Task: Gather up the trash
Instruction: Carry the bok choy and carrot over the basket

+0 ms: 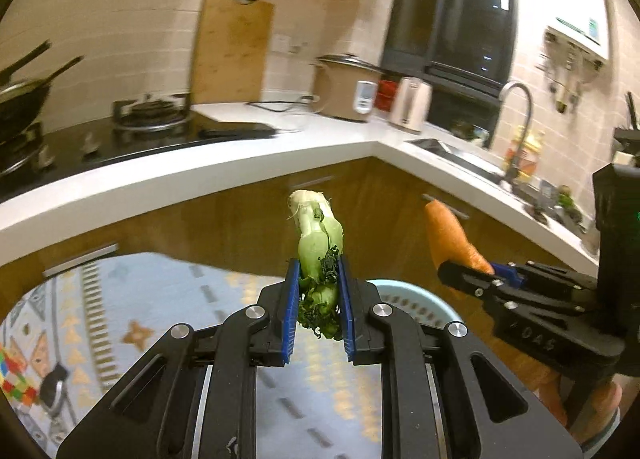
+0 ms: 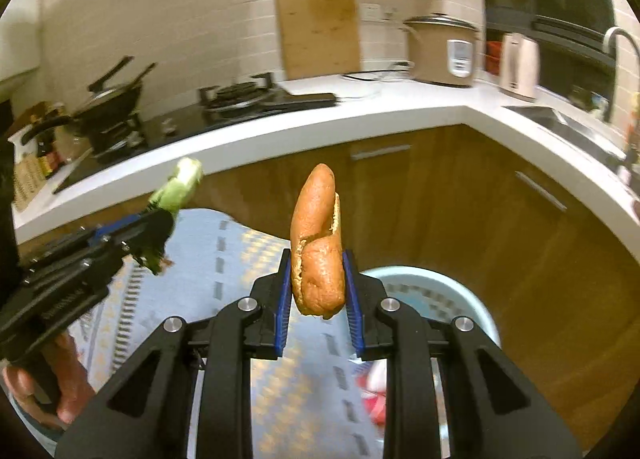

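My left gripper (image 1: 319, 267) is shut on a pale green vegetable stalk (image 1: 318, 235) with dark wilted leaves, held upright in the air. It also shows in the right wrist view (image 2: 178, 187), at the left. My right gripper (image 2: 317, 259) is shut on an orange-brown bread roll (image 2: 318, 243), which shows in the left wrist view (image 1: 450, 237) at the right. A light blue bin (image 2: 436, 287) stands on the floor just below and ahead of both grippers; its rim shows in the left wrist view (image 1: 408, 291).
A white L-shaped counter (image 2: 360, 119) over wooden cabinets (image 2: 460, 211) runs ahead. It carries a stove with pans (image 2: 116, 107), cutting board (image 2: 318, 27), rice cooker (image 2: 444, 51), kettle (image 2: 518, 67) and sink (image 1: 460, 155). A patterned rug (image 1: 140, 307) covers the floor.
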Demonstrator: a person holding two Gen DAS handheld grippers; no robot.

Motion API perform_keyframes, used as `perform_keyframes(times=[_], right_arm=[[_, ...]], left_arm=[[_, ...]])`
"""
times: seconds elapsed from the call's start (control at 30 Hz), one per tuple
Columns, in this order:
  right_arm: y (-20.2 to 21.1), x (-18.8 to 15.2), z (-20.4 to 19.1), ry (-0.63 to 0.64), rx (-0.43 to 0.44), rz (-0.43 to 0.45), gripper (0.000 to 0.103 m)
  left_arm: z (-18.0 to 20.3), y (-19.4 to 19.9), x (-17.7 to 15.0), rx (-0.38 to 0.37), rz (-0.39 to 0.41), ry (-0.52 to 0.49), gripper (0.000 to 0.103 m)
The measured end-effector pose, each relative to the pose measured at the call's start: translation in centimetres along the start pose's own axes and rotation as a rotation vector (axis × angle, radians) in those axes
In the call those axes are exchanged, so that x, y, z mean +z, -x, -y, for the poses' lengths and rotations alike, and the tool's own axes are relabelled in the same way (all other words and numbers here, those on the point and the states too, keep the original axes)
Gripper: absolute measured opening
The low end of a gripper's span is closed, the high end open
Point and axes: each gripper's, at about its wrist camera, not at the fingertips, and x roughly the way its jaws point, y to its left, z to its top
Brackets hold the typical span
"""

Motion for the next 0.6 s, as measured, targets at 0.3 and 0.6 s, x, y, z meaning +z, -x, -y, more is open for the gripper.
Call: perform_keyframes(times=[0.3, 0.6], right_arm=[[0.8, -2.1, 6.5, -0.090, -0.072, -0.055, 0.021], [-1.9, -4.4, 11.2, -0.196, -0.092, -0.166, 0.021]], left_arm=[[7.3, -3.1, -0.4, -0.112, -0.045, -0.055, 0.016], [8.7, -8.7, -2.9, -0.150, -0.176, 0.001, 0.016]])
